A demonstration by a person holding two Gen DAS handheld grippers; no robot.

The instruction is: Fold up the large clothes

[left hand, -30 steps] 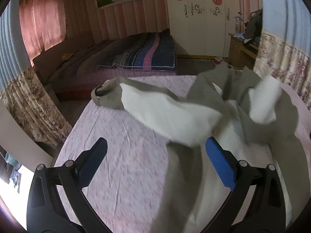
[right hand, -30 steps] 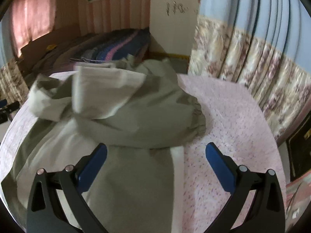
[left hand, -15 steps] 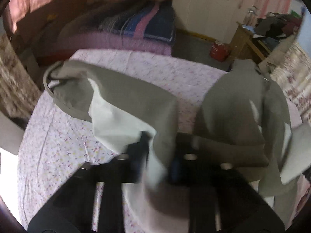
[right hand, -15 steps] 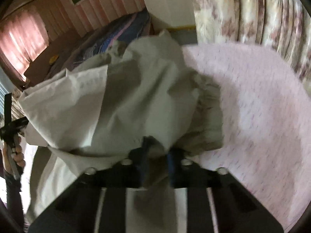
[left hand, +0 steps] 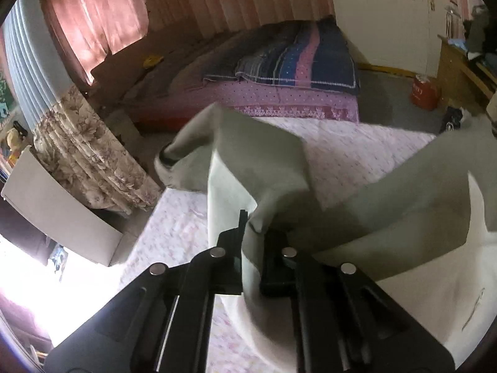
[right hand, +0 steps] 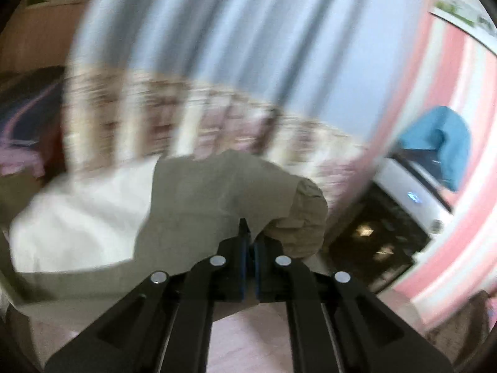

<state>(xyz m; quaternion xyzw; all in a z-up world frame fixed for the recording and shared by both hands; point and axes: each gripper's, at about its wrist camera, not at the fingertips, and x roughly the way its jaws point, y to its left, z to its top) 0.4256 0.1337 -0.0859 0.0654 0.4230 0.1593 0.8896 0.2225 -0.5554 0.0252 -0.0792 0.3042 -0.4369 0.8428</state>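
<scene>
1. Olive-grey cloth with a pale lining, a large jacket, hangs lifted between my two grippers above the pink flowered bedsheet.
2. My left gripper has just been closing, and its jaws now pinch a fold of the jacket; cloth runs down between the black fingers.
3. From that pinch one sleeve runs up and to the left in the left wrist view, its cuff pointing toward the floral curtain at the bedsheet's left edge.
4. A second stretch of the garment sweeps from the pinch up toward the right edge of the same view, so the long axis lies roughly across the picture, sagging at my grip.
5. My right gripper is pressed together on another fold, blue pads nearly meeting with thin cloth between them.
6. In the right wrist view a gathered elastic cuff sits just right of the jaw tips and droops downward; the pale lining spreads away to the left.
7. That view is smeared by motion, so I cannot read fine edges there.
8. Bare bedsheet lies open beyond the jacket, toward a second bed with a striped blanket.
9. To the left, a white board stands just off the sheet's edge.
</scene>
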